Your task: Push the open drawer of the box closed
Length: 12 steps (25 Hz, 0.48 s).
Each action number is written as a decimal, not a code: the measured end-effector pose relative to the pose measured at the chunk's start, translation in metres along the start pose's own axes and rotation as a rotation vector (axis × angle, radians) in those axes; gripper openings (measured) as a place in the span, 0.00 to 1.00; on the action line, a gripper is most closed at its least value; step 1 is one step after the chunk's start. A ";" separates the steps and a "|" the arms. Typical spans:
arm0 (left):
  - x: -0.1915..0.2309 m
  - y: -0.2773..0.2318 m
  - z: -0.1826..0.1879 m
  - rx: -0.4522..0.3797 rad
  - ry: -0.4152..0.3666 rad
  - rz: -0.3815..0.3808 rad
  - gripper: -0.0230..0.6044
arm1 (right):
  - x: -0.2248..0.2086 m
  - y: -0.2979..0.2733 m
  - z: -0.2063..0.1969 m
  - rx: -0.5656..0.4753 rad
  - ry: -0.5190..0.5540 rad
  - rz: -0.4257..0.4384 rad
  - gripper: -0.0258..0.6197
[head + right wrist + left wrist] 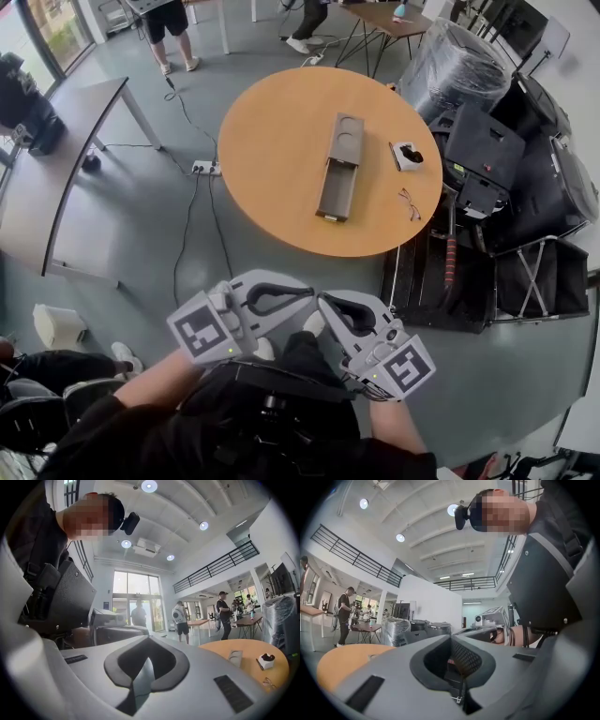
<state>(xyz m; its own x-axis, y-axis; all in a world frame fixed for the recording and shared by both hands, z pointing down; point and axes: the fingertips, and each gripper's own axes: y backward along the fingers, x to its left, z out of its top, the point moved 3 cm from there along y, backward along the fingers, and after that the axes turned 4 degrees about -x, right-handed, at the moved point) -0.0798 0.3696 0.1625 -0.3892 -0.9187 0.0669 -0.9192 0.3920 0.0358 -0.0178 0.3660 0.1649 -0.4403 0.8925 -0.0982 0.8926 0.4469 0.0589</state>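
Observation:
A long grey box (344, 141) lies on the round orange table (272, 141), with its drawer (336, 192) pulled out toward the near edge. The right gripper view shows the box (236, 657) small and far off on the table. Both grippers are held close to the person's body, well short of the table, with their tips pointing at each other. My left gripper (307, 292) (451, 637) is shut with nothing between its jaws. My right gripper (324, 302) (149, 639) is shut and empty too.
On the table's right side sit a small white box (407, 155) with a black item and a pair of glasses (409, 203). Black cases (487, 150) crowd the table's right. A power strip (205, 168) with cables lies on the floor at left, beyond a grey table (66, 141).

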 end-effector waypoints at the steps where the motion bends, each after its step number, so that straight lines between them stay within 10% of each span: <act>1: 0.005 -0.008 -0.001 0.001 -0.003 0.004 0.09 | -0.009 0.001 0.000 0.000 0.000 0.008 0.05; 12: 0.059 -0.099 -0.003 0.014 -0.001 0.038 0.09 | -0.111 0.016 0.006 0.007 -0.022 0.065 0.05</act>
<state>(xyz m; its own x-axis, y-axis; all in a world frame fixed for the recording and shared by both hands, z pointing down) -0.0117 0.2762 0.1656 -0.4238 -0.9033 0.0668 -0.9046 0.4258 0.0190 0.0464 0.2739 0.1707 -0.3791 0.9181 -0.1161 0.9201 0.3873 0.0585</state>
